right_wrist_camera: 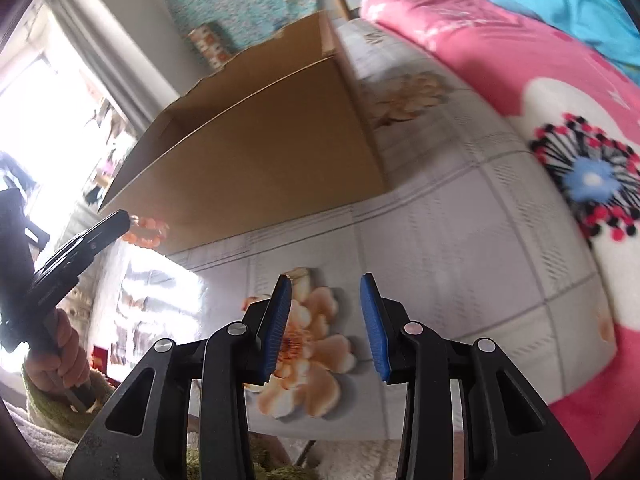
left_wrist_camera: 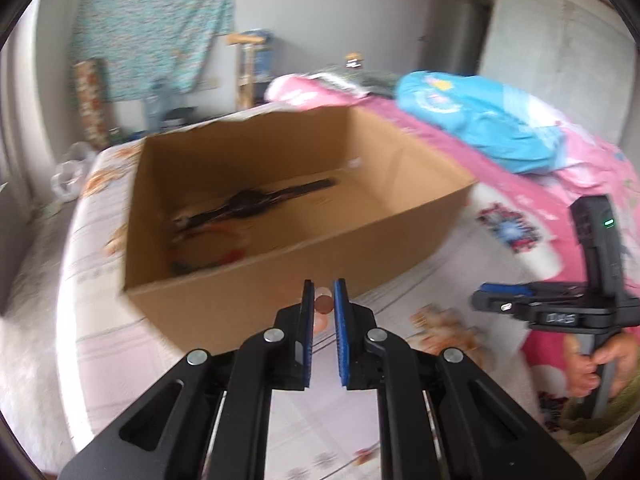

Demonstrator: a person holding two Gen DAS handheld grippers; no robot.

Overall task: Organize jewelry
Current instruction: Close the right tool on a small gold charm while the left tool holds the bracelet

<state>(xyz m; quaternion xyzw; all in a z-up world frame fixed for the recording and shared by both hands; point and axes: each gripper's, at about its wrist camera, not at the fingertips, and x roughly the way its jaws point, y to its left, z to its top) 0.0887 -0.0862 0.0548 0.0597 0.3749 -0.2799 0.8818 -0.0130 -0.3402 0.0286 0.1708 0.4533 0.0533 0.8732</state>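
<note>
Left tool (left_wrist_camera: 323,300) is pinching an orange bead bracelet (left_wrist_camera: 323,305) just in front of the box's (left_wrist_camera: 248,280) near wall, up off the bed (right_wrist_camera: 460,220). Right tool (right_wrist_camera: 326,312) is spread wide with nothing in it, low over the bedsheet's flower print. A dark watch (left_wrist_camera: 256,202) and other blurry bits already lie inside the box.

1. An orange beaded bracelet (right_wrist_camera: 146,232) is held up at nine o'clock, just before the box's near wall.
2. An open cardboard box (left_wrist_camera: 256,300) is seen at twelve o'clock, dark jewelry (left_wrist_camera: 256,204) lying inside.
</note>
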